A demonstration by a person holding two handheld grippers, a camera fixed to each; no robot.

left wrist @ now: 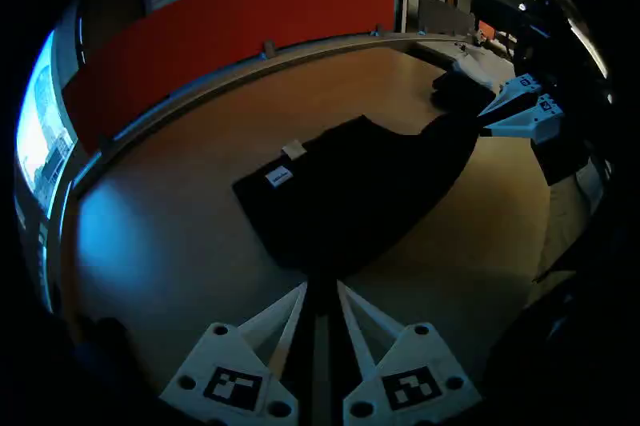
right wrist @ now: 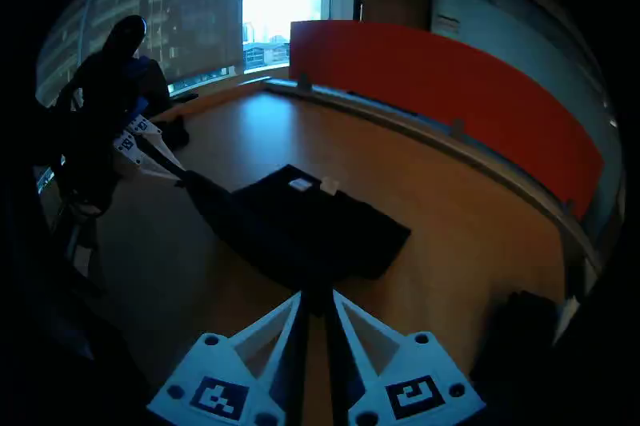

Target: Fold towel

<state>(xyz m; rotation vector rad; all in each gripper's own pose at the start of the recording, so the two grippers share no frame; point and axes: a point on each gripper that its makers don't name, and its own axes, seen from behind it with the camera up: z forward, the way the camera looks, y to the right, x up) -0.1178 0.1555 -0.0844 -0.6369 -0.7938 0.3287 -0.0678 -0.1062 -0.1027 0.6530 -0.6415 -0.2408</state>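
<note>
on the wooden table [left wrist: 176, 202], fingers of the left gripper [left wrist: 322, 286] and right gripper [right wrist: 318, 294] pinch corners of the dark towel [left wrist: 352, 186] lying mid-table (one edge raised); best carry both corners level to the far edge.

You can read nothing here: the white tags [left wrist: 279, 177] on the towel [left wrist: 360, 194] are too small, and the marker squares [left wrist: 234, 388] on the left hand-held gripper [left wrist: 322, 288] hold only patterns.

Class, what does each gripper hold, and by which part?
The dark towel: the left gripper pinches one corner, the right gripper another corner.
</note>
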